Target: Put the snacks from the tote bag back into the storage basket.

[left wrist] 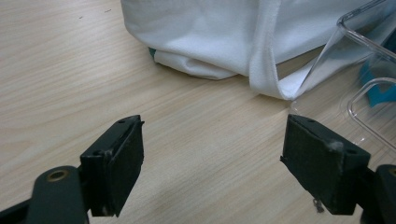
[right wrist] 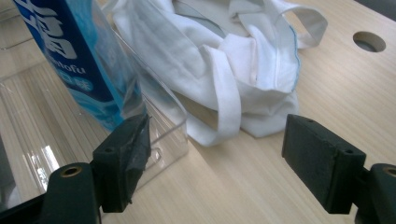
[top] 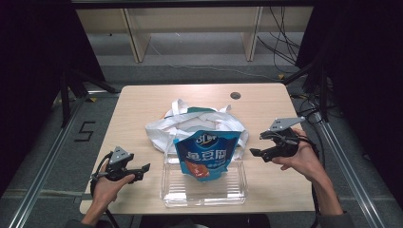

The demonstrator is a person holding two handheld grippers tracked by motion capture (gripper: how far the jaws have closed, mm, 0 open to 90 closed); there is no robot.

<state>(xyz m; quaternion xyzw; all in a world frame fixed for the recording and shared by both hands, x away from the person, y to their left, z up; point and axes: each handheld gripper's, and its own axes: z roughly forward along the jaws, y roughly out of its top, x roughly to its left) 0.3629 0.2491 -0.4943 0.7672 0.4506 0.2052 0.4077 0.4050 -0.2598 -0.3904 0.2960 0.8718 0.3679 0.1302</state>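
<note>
Clear bin (top: pixel 204 194) holds blue snack pouch (top: pixel 205 156), white tote (top: pixel 199 121) behind

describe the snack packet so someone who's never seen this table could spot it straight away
On the wooden table, find the clear plastic bin at the near edge. The snack packet stands in it, leaning toward the crumpled white cloth bag behind. It is the one bright blue thing, with white lettering and an orange patch.

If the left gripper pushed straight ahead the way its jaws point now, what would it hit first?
Most likely the white cloth bag: it lies straight ahead of the open left gripper across bare table. The clear container sits off to one side.
</note>
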